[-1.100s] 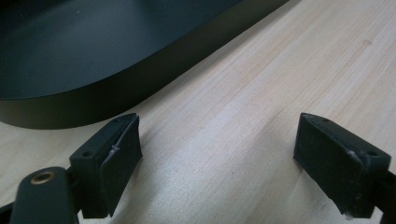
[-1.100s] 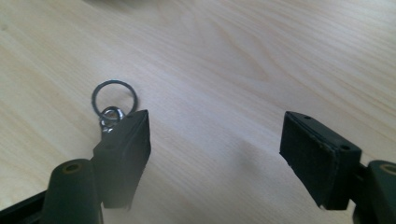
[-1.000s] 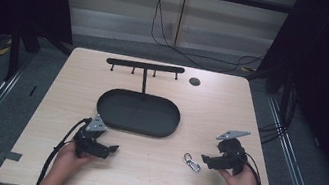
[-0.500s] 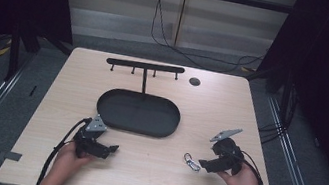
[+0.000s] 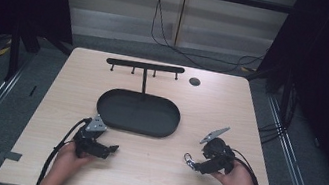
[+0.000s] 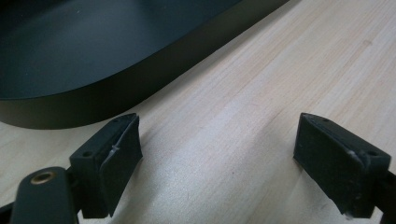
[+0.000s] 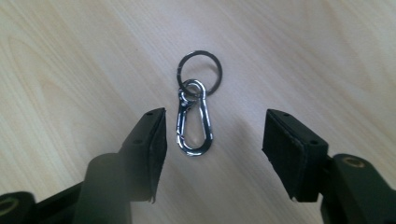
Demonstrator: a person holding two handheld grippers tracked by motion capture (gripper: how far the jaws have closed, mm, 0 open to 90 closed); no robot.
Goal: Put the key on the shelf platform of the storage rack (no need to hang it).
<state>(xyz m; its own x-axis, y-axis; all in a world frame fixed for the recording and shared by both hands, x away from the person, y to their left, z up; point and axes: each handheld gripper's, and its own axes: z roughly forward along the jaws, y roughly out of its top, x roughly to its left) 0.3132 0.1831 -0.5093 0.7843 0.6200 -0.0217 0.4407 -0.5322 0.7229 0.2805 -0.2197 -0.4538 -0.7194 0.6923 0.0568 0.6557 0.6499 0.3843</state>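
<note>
Tray [image 5: 139, 112], black, oval, empty: landmark at table [image 5: 49, 103] centre, with hook rack [image 5: 145, 66] behind it. Left gripper [image 5: 112, 148]: just off tray's near left rim, jaws wide, holding nothing. Keyring with snap clip [image 7: 193, 117]: flat on bare wood, off tray's near right end, lying between right gripper's [image 7: 212, 149] wide jaws, untouched. Progress, judged: nothing grasped, nothing hung or trayed; pickup not yet made.

The high view looks forward and down over the whole table [image 5: 148, 176]. The left gripper view sits close, facing the black tray [image 6: 93, 56] at 11 o'clock. The right gripper view hangs close over a carabiner [image 7: 194, 123], which the high view shares at 4 o'clock.
</note>
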